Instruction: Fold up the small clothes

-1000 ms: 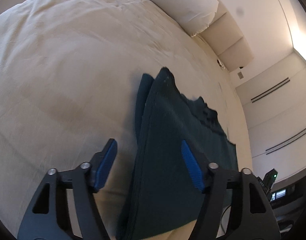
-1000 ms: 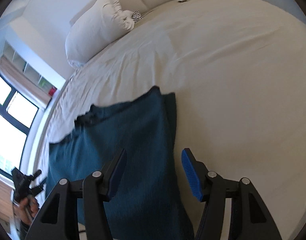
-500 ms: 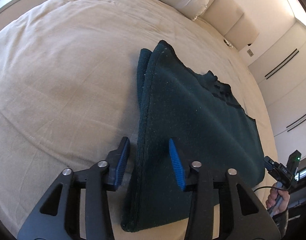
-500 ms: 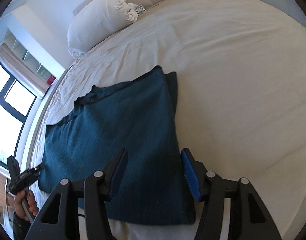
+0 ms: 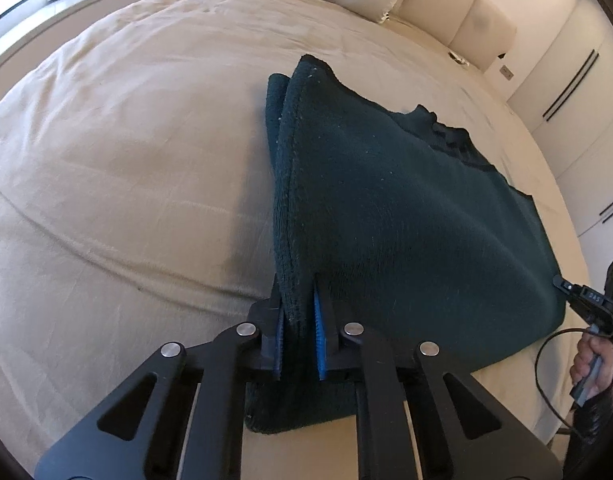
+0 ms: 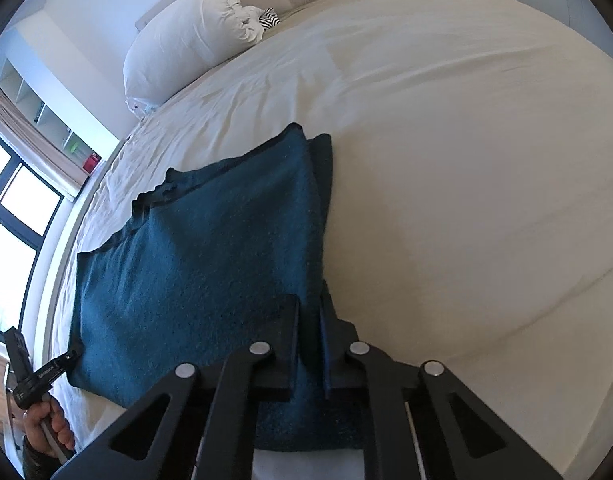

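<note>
Left gripper (image 5: 299,326) clamping folded edge of dark teal fleece garment (image 5: 406,216), blue pads (image 5: 319,332) pressing both sides. Right gripper (image 6: 309,344) pinching opposite folded edge of same garment (image 6: 210,256), jaws closed on cloth. Garment lying folded flat near front edge of cream-sheeted bed (image 5: 126,152). White puffy pillow (image 6: 186,40) resting at head of bed.

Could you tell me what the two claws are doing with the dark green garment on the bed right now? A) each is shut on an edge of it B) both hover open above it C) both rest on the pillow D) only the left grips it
A: the left claw and the right claw each have their pads closed on an edge of the dark green garment.
</note>
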{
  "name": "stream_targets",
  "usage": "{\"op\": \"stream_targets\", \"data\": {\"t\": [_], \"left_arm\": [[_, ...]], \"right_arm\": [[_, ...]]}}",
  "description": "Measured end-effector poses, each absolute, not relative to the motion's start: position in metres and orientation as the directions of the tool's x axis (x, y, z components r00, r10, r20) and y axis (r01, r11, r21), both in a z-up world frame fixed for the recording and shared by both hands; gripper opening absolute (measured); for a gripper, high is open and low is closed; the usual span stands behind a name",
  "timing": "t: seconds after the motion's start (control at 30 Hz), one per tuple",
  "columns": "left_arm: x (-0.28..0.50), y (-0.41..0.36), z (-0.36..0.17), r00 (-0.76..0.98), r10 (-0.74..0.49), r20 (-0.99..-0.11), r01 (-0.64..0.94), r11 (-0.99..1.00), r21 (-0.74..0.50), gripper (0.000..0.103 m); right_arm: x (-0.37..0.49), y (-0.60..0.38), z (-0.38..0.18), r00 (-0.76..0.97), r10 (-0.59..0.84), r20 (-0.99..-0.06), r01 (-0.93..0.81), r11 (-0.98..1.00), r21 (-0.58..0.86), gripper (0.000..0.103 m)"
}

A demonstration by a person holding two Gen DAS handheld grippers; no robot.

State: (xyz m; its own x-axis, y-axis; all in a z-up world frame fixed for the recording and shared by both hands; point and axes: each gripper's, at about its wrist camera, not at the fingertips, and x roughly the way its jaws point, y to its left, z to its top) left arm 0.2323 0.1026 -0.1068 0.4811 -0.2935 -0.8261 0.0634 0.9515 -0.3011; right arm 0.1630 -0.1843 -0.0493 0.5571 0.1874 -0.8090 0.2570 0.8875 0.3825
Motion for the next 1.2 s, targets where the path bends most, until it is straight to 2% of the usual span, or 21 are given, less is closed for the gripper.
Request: {"op": "stream_targets", "data": {"t": [0.53, 0.63, 0.73, 0.8, 0.87, 0.97, 1.1, 1.2], "left_arm": [[0.213, 0.118, -0.118, 0.495, -0.307, -0.813, 0.017, 0.939, -0.345, 0.010], [0.210, 0.121, -0.121, 0.496, -0.313, -0.810, 0.003, 0.934, -0.358, 0.010], [0.203, 0.121, -0.122, 0.506, -0.303, -0.808, -0.005, 0.935, -0.354, 0.009], [0.200, 0.122, -0.122, 0.514, -0.301, -0.803, -0.013, 0.934, -0.358, 0.009], [0.199, 0.122, -0.120, 0.522, -0.305, -0.797, -0.006, 0.933, -0.361, 0.009], [0.193, 0.124, -0.110, 0.532, -0.302, -0.791, 0.012, 0.937, -0.350, 0.011], [0.182, 0.139, -0.086, 0.551, -0.229, -0.802, -0.062, 0.948, -0.314, 0.011], [0.184, 0.135, -0.053, 0.622, -0.203, -0.756, -0.032, 0.958, -0.284, 0.011]], "right_arm": [[0.158, -0.190, -0.058, 0.570, 0.138, -0.810, 0.306, 0.879, 0.365, 0.009], [0.162, -0.198, -0.069, 0.553, 0.171, -0.816, 0.318, 0.862, 0.396, 0.010], [0.161, -0.197, -0.062, 0.558, 0.163, -0.814, 0.309, 0.869, 0.386, 0.019], [0.158, -0.194, -0.055, 0.560, 0.135, -0.817, 0.324, 0.873, 0.366, 0.030], [0.153, -0.188, -0.042, 0.584, 0.098, -0.806, 0.333, 0.876, 0.348, 0.030], [0.146, -0.179, -0.021, 0.626, 0.050, -0.778, 0.335, 0.884, 0.327, 0.037], [0.147, -0.158, 0.004, 0.692, 0.086, -0.717, 0.272, 0.889, 0.369, 0.041], [0.168, -0.138, -0.001, 0.685, 0.250, -0.684, 0.170, 0.859, 0.483, 0.041]]}}
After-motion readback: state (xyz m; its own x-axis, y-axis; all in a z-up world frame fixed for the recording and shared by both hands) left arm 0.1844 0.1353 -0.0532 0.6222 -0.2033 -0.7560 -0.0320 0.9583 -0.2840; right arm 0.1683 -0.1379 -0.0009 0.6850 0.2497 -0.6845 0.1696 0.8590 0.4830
